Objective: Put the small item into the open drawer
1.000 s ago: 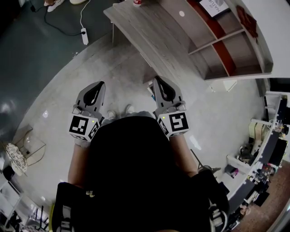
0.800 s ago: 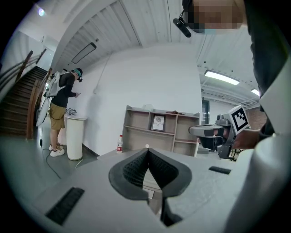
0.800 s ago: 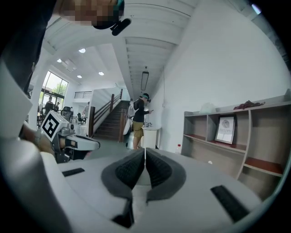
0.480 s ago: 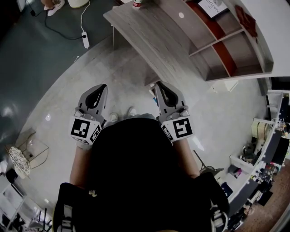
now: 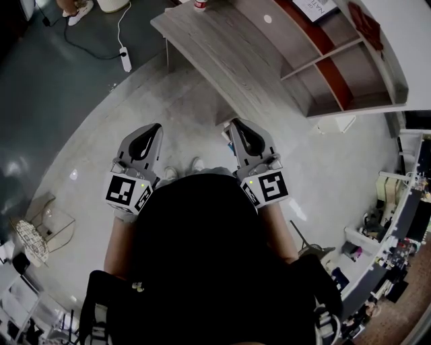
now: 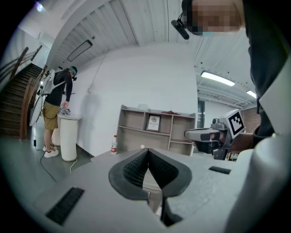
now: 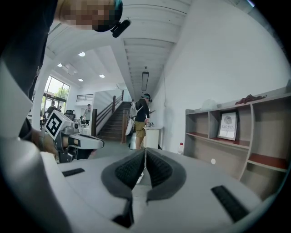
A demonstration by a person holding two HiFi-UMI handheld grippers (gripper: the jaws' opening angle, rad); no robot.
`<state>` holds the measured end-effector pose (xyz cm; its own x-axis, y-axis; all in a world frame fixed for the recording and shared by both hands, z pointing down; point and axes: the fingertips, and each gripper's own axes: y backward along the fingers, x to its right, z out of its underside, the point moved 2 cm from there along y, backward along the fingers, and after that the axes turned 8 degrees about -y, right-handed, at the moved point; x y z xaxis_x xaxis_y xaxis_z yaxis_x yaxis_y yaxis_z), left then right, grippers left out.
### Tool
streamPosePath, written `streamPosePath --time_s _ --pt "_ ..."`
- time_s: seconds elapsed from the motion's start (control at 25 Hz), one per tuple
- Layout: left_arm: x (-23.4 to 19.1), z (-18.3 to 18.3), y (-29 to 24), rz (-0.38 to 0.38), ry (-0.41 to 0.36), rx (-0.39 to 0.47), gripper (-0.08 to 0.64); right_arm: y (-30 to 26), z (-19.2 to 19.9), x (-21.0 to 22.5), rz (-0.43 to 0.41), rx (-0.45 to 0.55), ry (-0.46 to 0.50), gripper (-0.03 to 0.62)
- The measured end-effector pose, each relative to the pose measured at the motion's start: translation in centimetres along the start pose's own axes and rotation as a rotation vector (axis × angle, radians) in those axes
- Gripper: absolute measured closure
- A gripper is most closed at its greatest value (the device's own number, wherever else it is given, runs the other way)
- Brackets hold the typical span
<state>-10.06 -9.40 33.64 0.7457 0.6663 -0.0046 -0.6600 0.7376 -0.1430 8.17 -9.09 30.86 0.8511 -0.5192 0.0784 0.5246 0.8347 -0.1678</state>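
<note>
I hold both grippers side by side in front of my body, above the grey floor. My left gripper [image 5: 153, 128] [image 6: 148, 152] is shut with nothing between its pads. My right gripper [image 5: 236, 124] [image 7: 144, 152] is also shut and empty, its tips near the wooden table's [image 5: 222, 50] near edge. A small white round item [image 5: 268, 19] [image 6: 142, 147] [image 7: 213, 161] lies on the tabletop, well beyond both grippers. Under the table's edge, by the right gripper's tips, a corner of what looks like a drawer [image 5: 223, 131] shows, mostly hidden.
A bottle [image 5: 200, 5] [image 6: 113, 144] stands at the table's far end. A shelf unit [image 5: 337, 60] with a framed picture [image 6: 153, 123] runs behind the table. A power strip [image 5: 125, 54] lies on the floor. A person [image 6: 59, 100] stands at a white pedestal. Cluttered desks [image 5: 397, 222] fill the right.
The table has drifted slightly in the head view as I shift. Both grippers stay shut, empty and side by side.
</note>
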Motion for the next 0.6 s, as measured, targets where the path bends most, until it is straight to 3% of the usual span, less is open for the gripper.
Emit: streamPosePath --time_s 0.6 --pt "0.36 -0.6 -0.98 0.016 -0.008 0.009 0.558 0.1 0.71 0.9 0.004 -0.004 -0.034 0.574"
